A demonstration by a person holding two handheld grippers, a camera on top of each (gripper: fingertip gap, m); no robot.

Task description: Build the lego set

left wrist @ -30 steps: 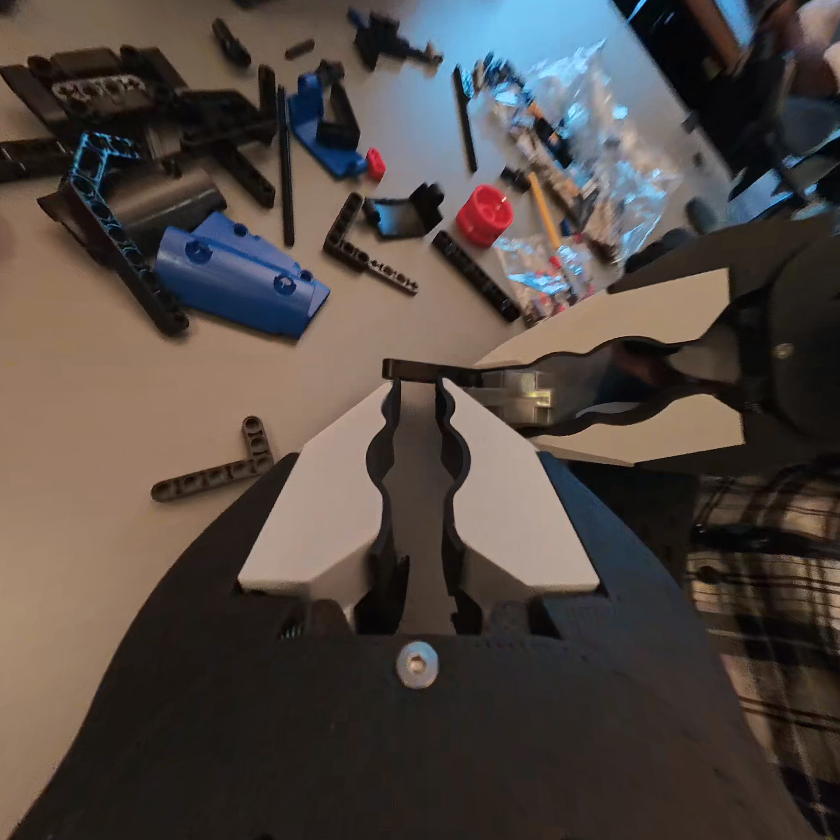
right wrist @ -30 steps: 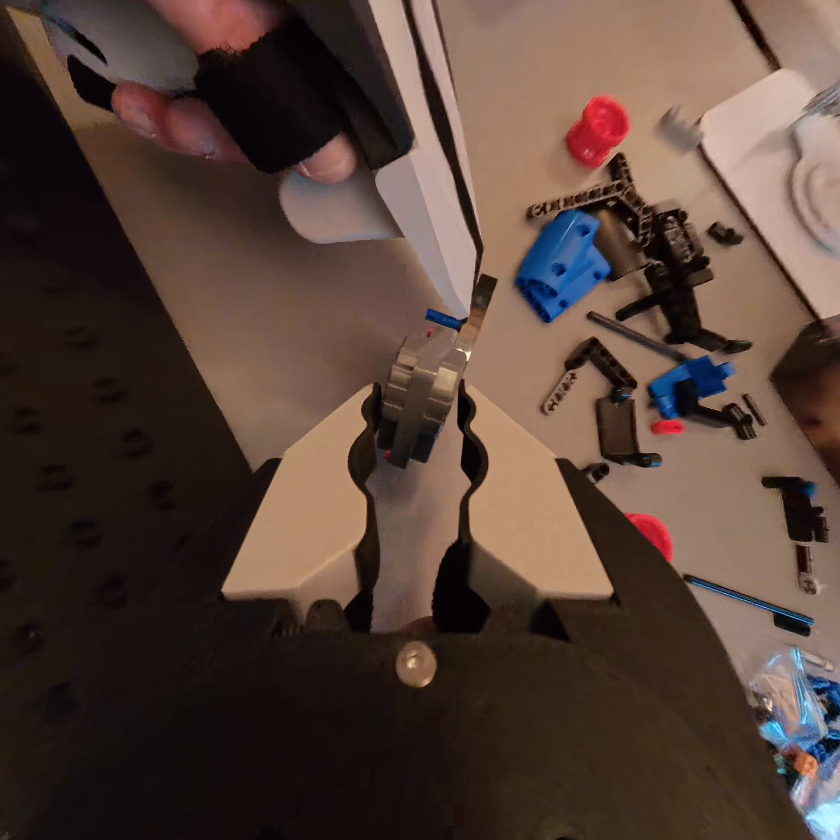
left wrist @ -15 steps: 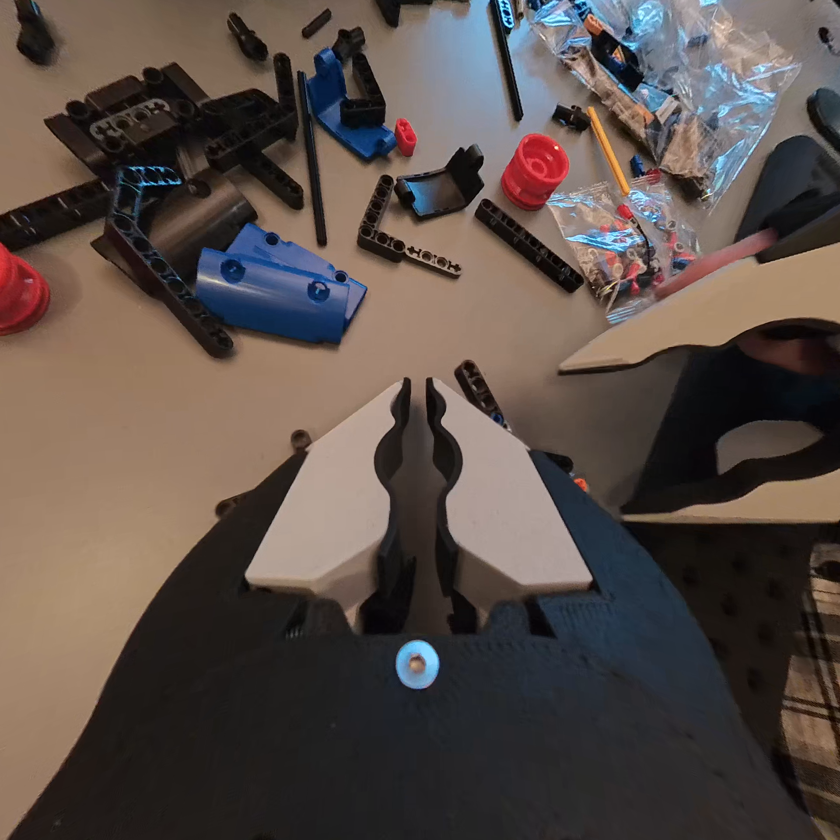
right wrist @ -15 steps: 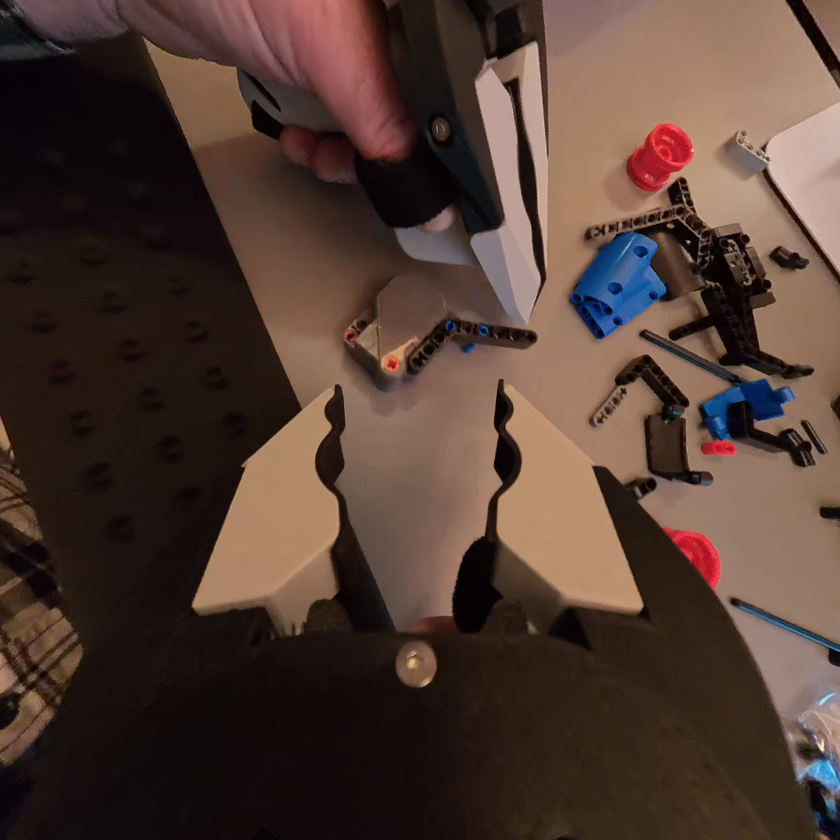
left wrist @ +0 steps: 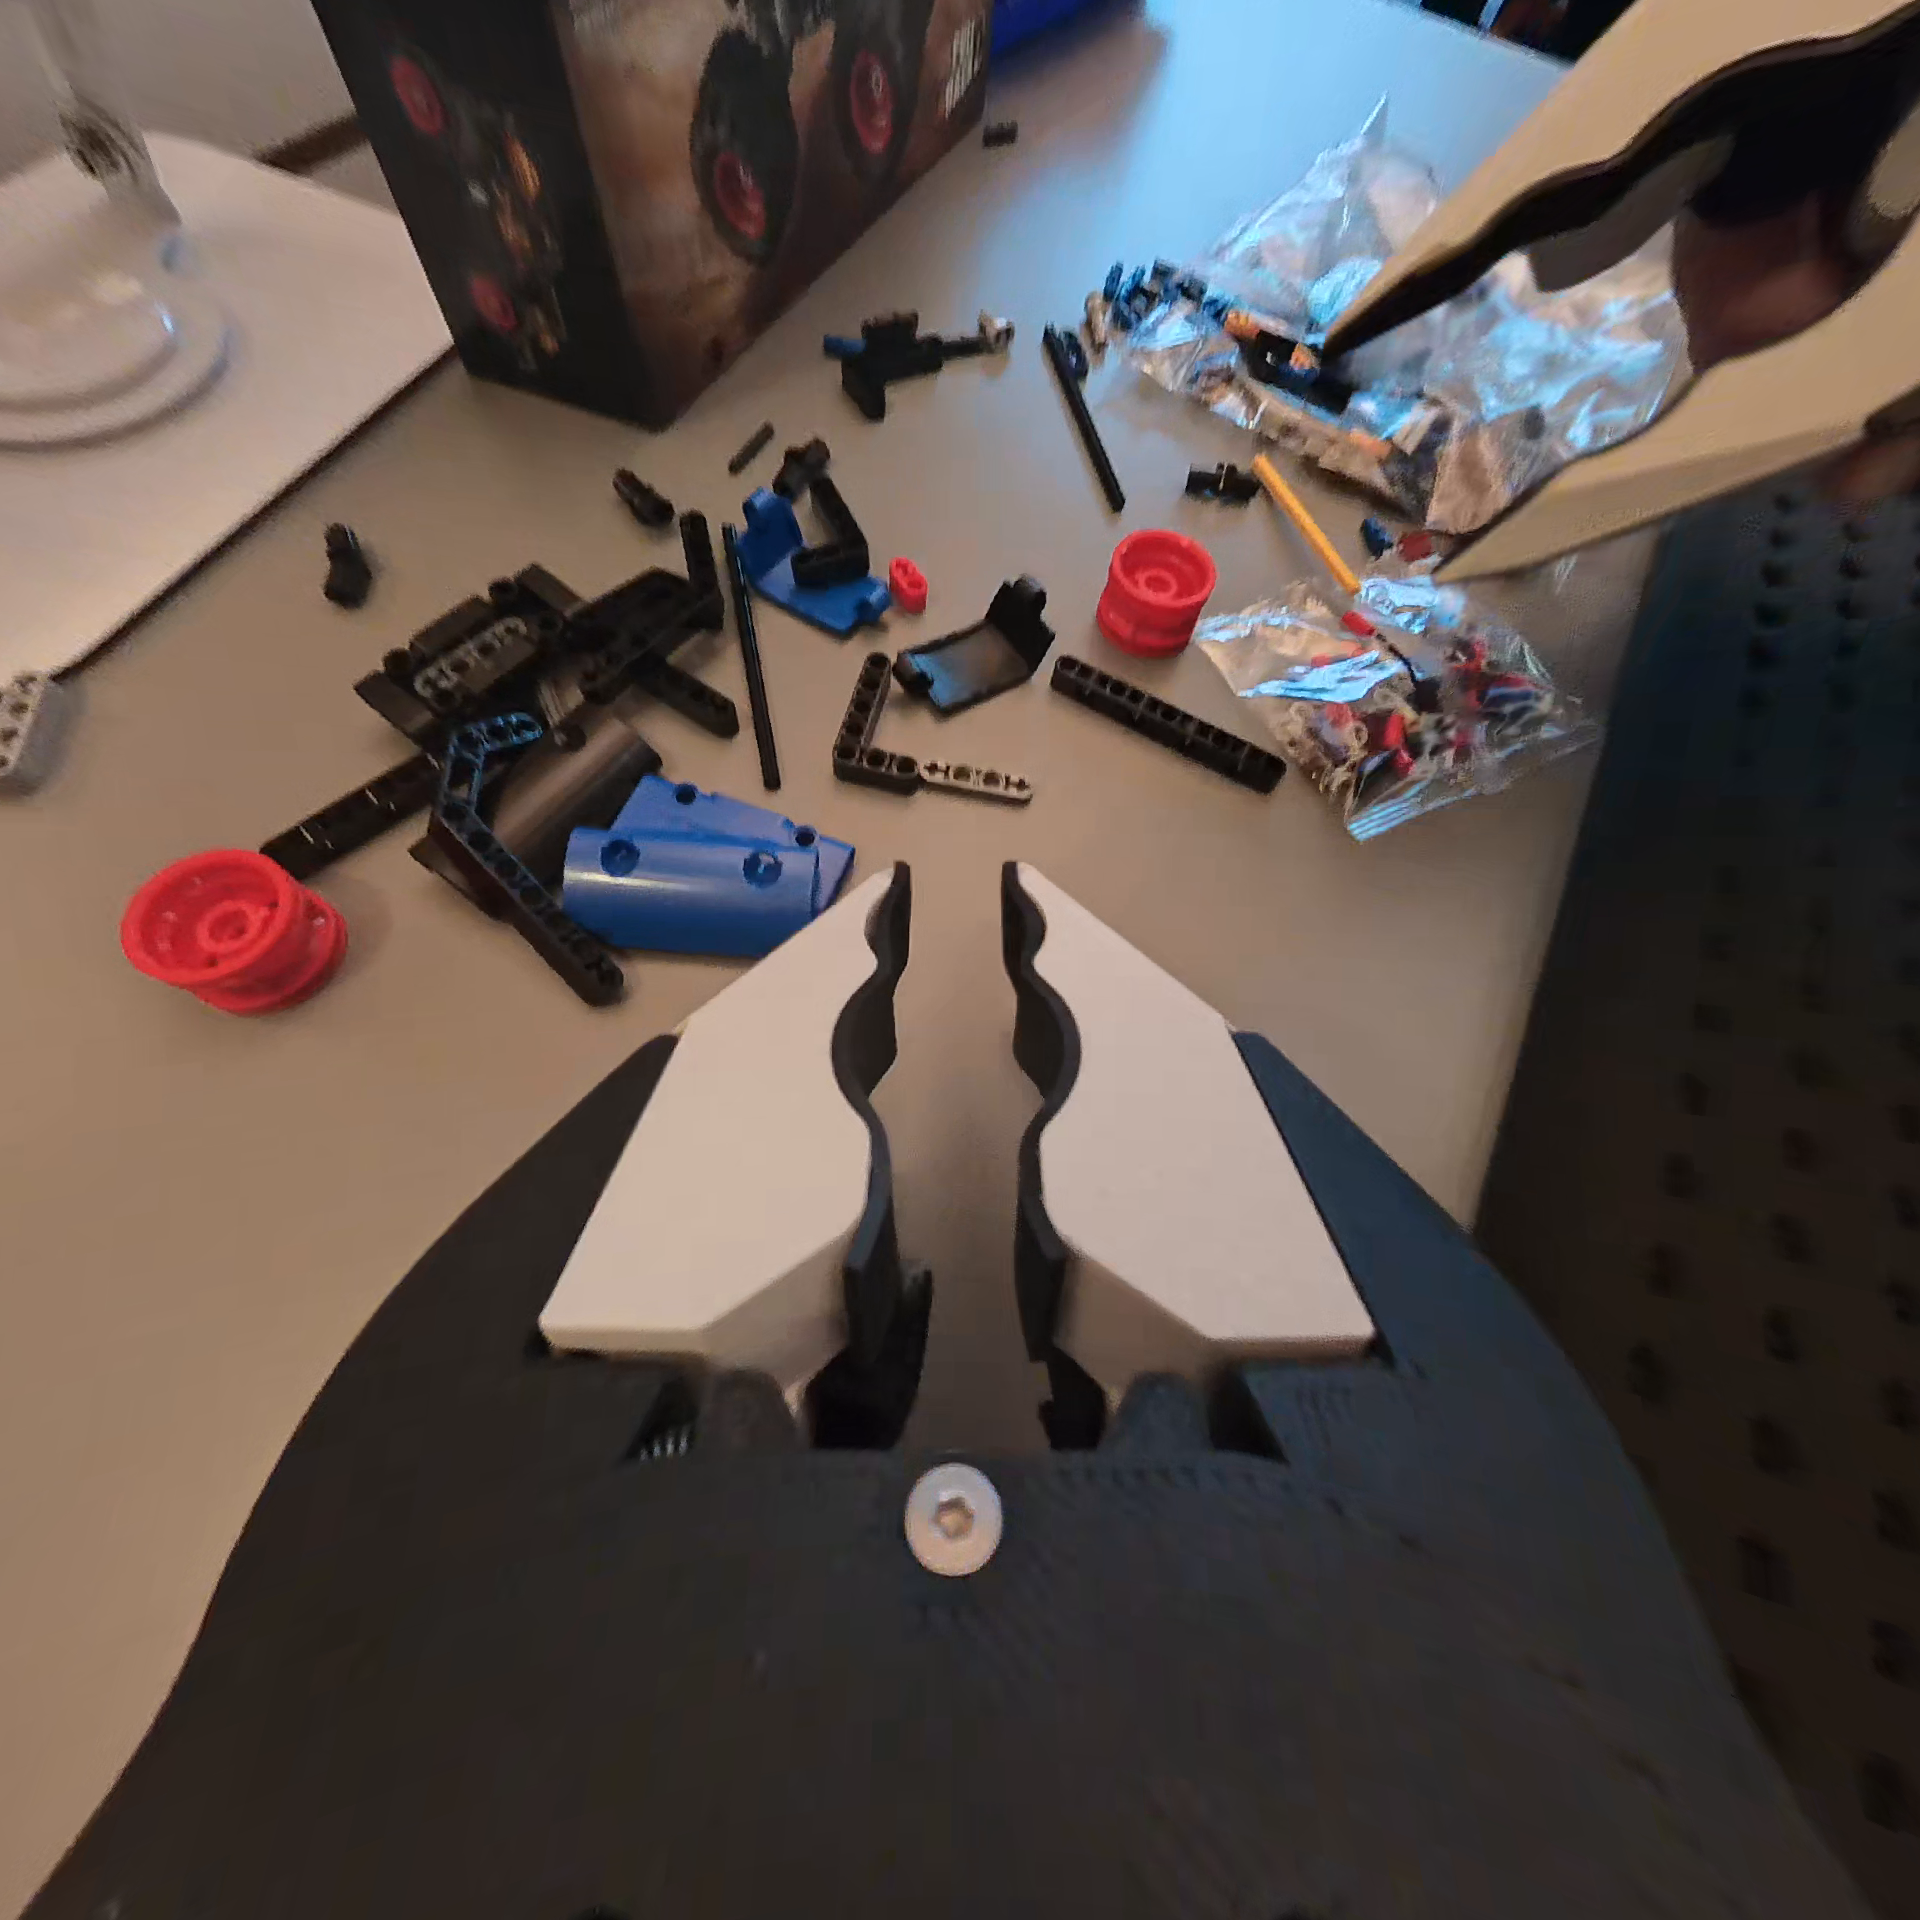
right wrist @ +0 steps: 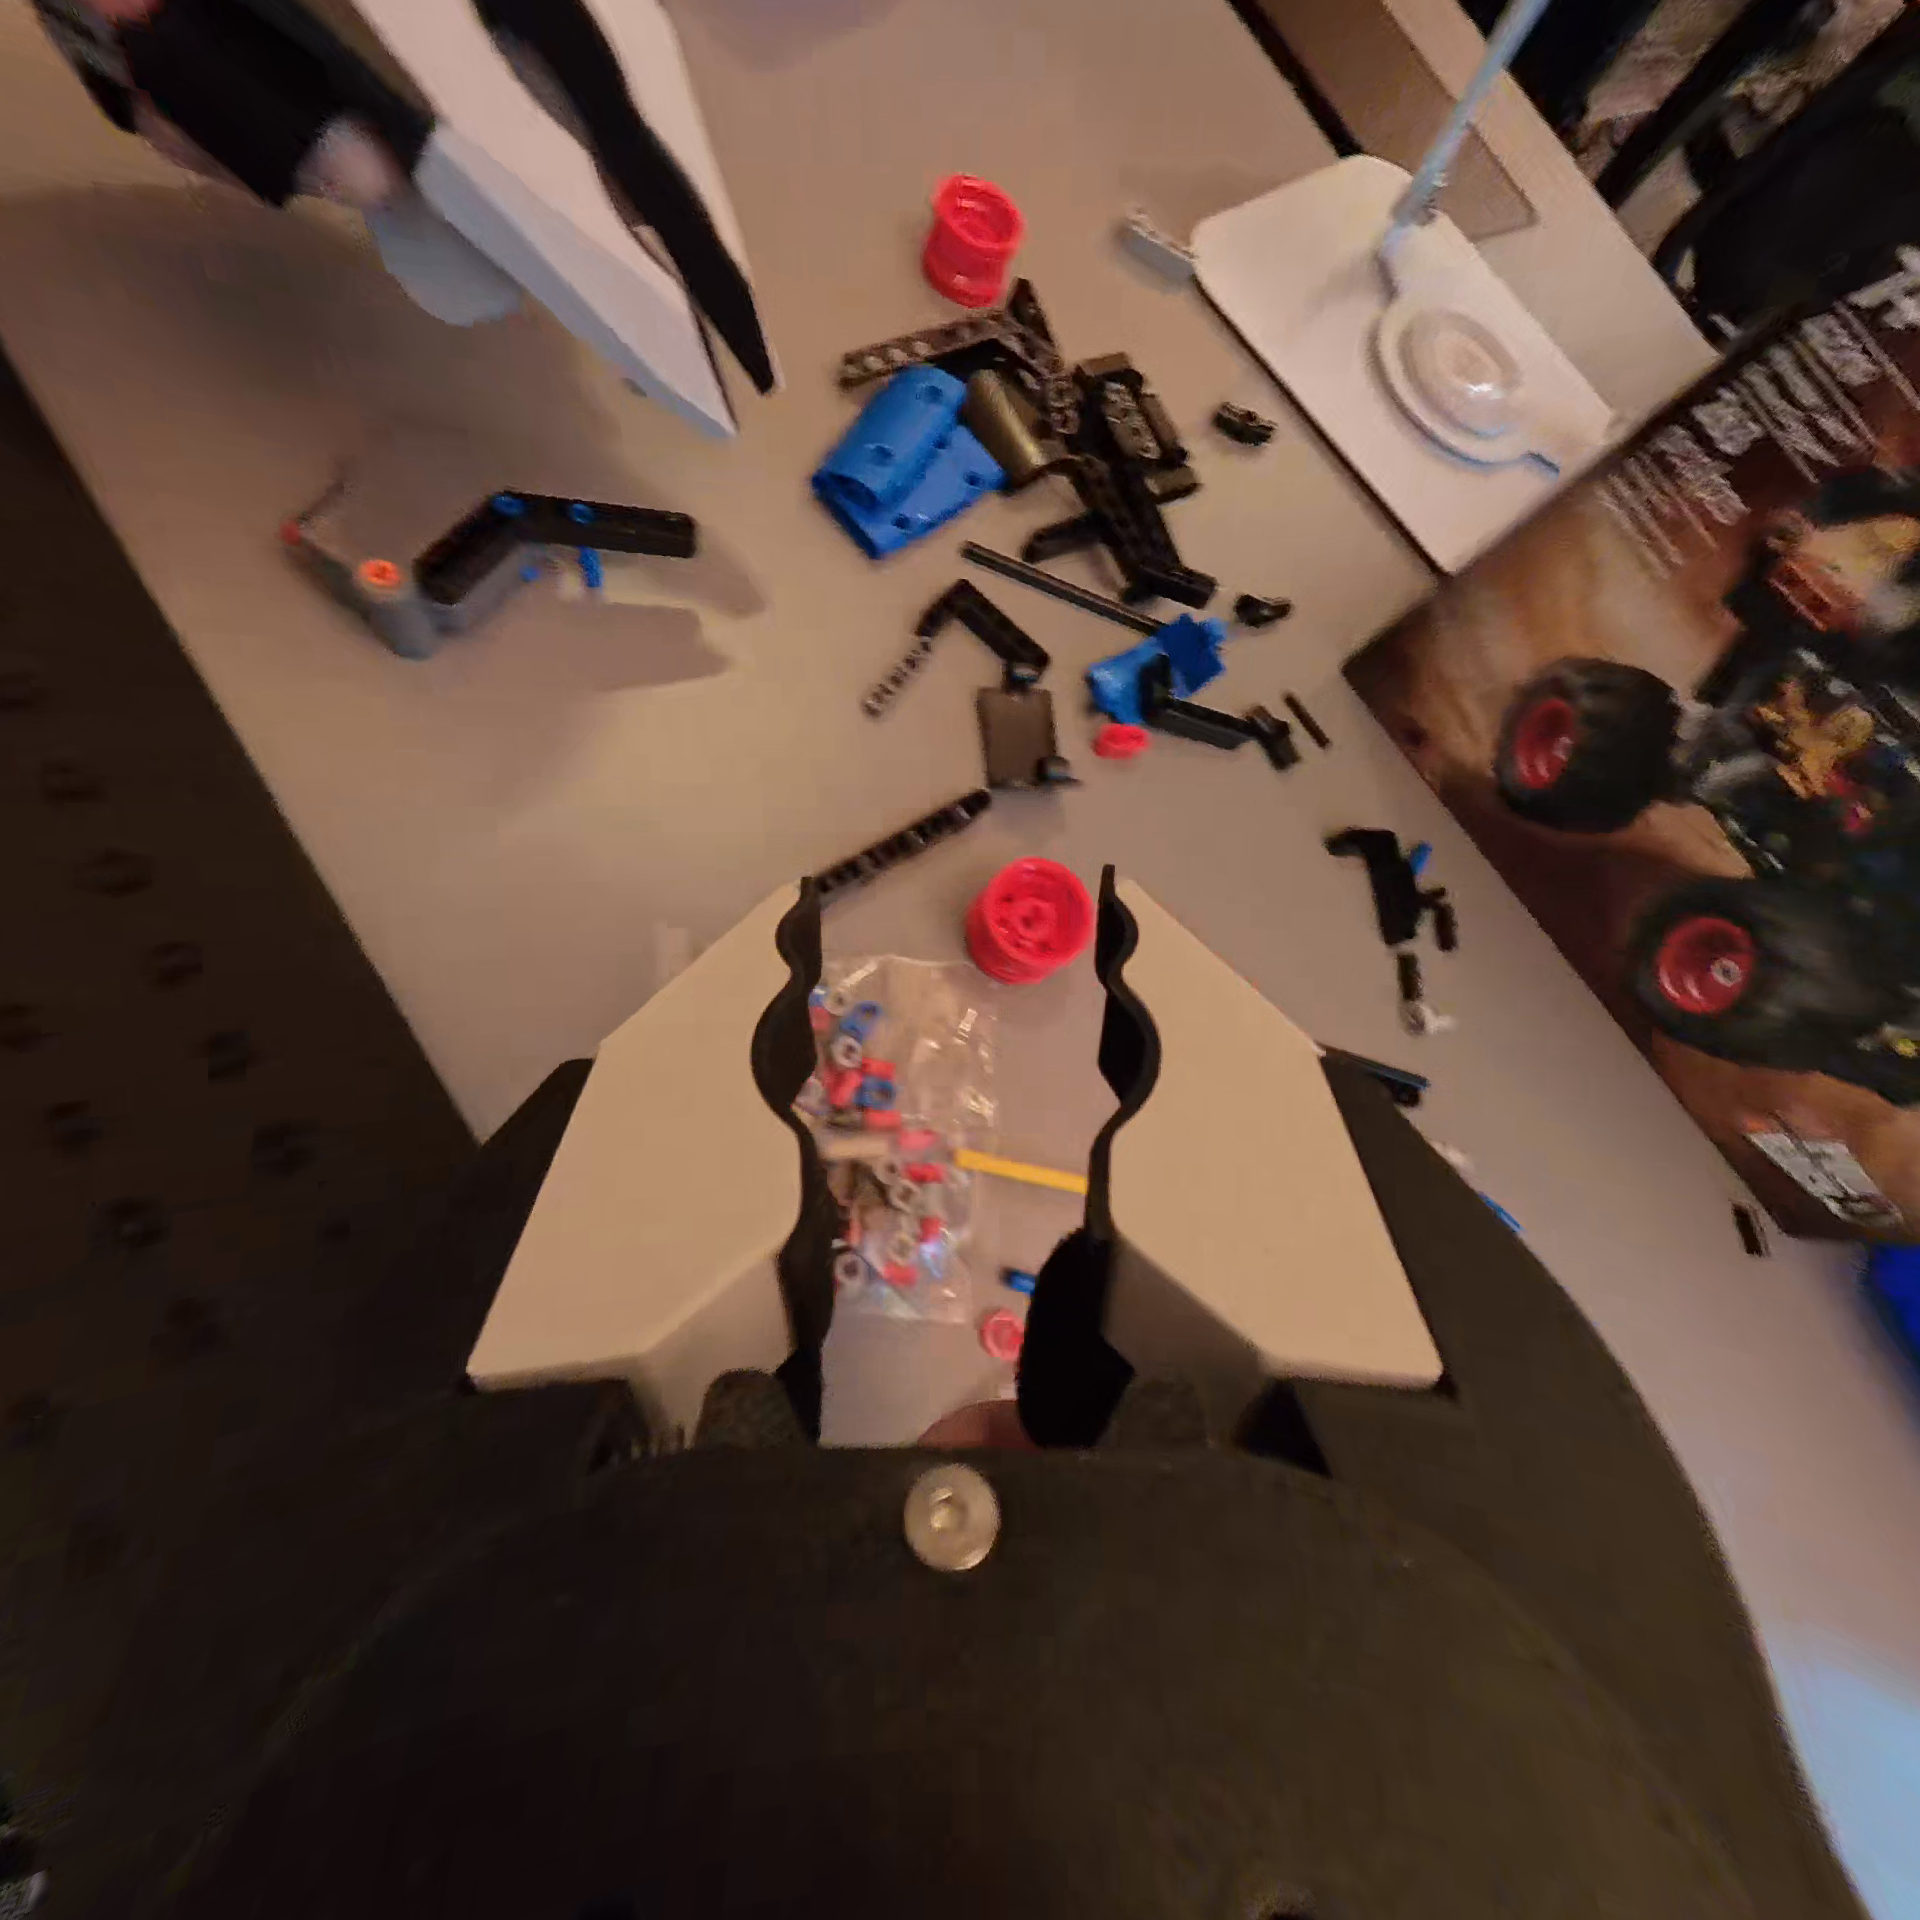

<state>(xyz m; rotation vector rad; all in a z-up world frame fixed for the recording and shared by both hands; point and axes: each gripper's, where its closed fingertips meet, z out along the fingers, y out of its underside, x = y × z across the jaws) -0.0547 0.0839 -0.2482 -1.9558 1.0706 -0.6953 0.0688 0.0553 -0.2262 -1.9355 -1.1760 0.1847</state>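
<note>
- Lego set: loose parts lie scattered over the grey table (left wrist: pixel 1195 1039), with one small sub-assembly (right wrist: pixel 468 566) (grey block with a black angled beam pinned on by blue pins) lying by itself near the table edge, apart from both grippers.
- Left gripper (left wrist: pixel 954 883): empty, its tongs a narrow gap apart, hovering above bare table just beside the large blue panel (left wrist: pixel 696 883).
- Right gripper (right wrist: pixel 948 883): empty, tongs spread wide, held over the small clear bag (right wrist: pixel 899 1122) of red, blue and grey pins; a red wheel hub (right wrist: pixel 1029 920) lies just beyond its fingertips.
- Other stock (all untouched): a second red wheel hub (left wrist: pixel 231 928), a long black beam (left wrist: pixel 1166 722), a black L-shaped beam (left wrist: pixel 883 743), a black axle (left wrist: pixel 750 655), a yellow axle (left wrist: pixel 1304 520) and a larger crinkled bag (left wrist: pixel 1455 343) of parts.
- Background: the printed set box (left wrist: pixel 665 187) stands at the far side; a white lamp base (right wrist: pixel 1444 353) sits on the table beside it.
- Step in hand (a judgement): selecting the next part, probably a pin from the small bag or a beam from the pile.
- Doing it well: settle on a single piece; approach it square, so the pads close on its flat sides; avoid pinching the slippery bag film along with the part; keep the sub-assembly within reach for the other gripper to steady during insertion.
</note>
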